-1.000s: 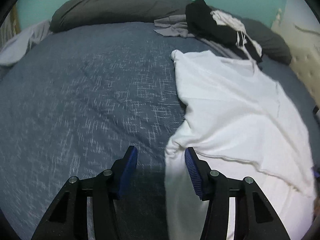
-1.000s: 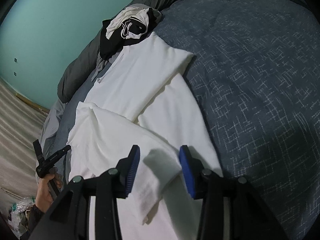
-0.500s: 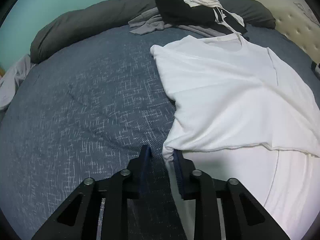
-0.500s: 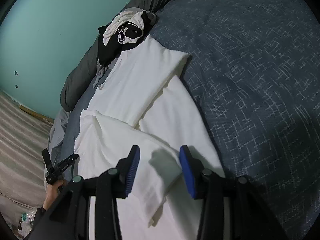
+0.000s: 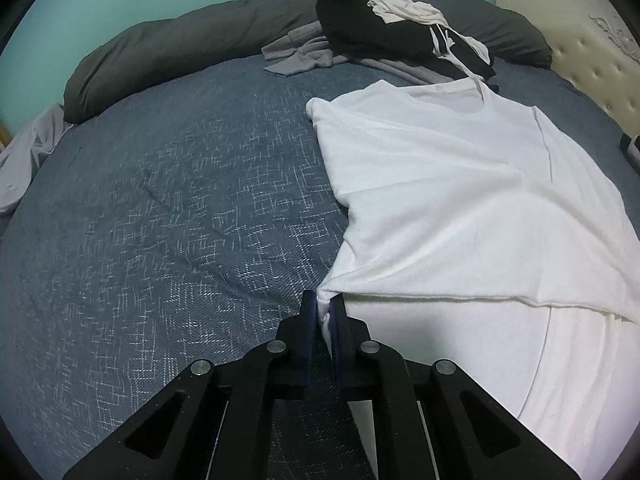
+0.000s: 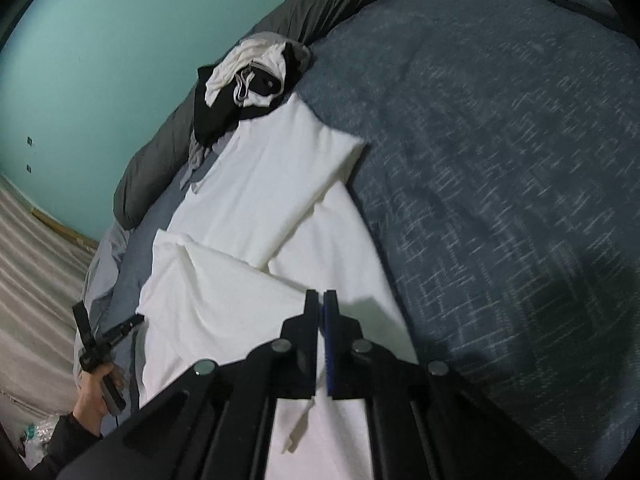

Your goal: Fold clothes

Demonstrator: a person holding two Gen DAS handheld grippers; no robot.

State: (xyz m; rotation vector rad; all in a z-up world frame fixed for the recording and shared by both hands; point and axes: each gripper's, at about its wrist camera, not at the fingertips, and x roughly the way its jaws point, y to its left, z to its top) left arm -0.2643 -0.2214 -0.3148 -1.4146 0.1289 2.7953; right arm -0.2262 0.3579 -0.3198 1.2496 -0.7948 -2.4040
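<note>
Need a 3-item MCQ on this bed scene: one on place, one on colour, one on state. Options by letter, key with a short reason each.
1. Where does the dark clothes pile lie relative to the white T-shirt?
A. beyond its collar, toward the long dark pillow
B. beside the hem, near the camera
C. under the folded sleeve

2. What colour is the wall behind the bed?
A. beige
B. teal
C. white

3. How does the left gripper stand?
A. wide open above the blue bedspread
B. shut on the T-shirt's edge
C. shut on the grey garment

Key: 1 A, the pile sits just past the neckline against the pillow. 2 B, both views show a teal wall. 3 B, white cloth is pinched between the nearly closed blue pads.
</note>
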